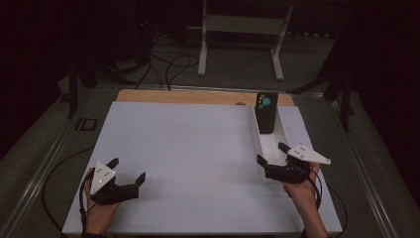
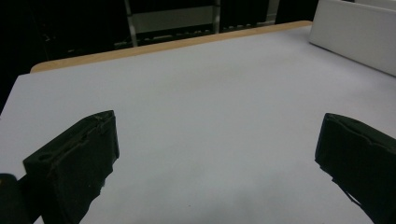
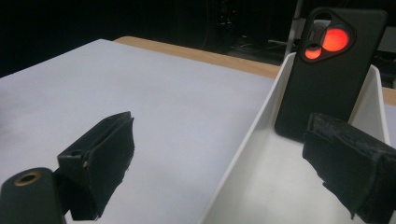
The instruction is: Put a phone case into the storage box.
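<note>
I had the right gripper (image 1: 274, 152) spread wide at the tray (image 1: 257, 140) – reaching, probably, for the phone (image 1: 266, 113); left gripper (image 1: 129, 170) idle, released.

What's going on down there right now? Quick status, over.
Left gripper open, idle over bare table. Right gripper open, straddling the white tray's near wall. Black phone case leaning upright at tray's far end. Nothing in the way.

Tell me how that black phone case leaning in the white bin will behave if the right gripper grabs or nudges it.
The phone case stands nearly upright against the far wall of the white bin, so a nudge would probably tip it. Its smooth, thin shell looks light and perhaps slippery. The right gripper is open near the bin's front end.
</note>
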Demonstrator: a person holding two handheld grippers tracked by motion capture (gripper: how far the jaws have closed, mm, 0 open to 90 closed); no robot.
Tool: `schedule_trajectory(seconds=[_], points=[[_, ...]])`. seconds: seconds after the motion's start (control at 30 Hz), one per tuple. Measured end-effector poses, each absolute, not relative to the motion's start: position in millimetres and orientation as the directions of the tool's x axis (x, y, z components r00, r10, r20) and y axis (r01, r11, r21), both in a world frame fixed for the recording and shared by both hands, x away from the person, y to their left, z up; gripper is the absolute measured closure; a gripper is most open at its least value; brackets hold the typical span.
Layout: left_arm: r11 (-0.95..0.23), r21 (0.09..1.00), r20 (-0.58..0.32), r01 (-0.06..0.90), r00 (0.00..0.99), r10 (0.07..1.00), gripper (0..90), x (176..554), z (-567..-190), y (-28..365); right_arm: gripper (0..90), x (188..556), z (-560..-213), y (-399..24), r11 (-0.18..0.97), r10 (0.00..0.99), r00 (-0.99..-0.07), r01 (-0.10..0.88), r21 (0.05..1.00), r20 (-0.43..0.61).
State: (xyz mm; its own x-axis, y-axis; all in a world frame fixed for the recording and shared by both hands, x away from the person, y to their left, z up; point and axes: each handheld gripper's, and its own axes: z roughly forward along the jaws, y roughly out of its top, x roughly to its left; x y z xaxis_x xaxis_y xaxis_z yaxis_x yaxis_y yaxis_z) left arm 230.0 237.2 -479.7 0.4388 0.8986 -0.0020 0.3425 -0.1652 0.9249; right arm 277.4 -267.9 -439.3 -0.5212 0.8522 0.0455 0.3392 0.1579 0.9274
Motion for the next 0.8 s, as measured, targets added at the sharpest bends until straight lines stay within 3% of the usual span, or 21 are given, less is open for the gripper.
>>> schedule_trajectory(seconds=[0.8], points=[[-0.192,0.928,0.018,0.32,0.475,0.88,0.1,229,-479,234,9.1,245,-471,-285,0.11,0.85,-0.524,0.272,0.956,0.051]])
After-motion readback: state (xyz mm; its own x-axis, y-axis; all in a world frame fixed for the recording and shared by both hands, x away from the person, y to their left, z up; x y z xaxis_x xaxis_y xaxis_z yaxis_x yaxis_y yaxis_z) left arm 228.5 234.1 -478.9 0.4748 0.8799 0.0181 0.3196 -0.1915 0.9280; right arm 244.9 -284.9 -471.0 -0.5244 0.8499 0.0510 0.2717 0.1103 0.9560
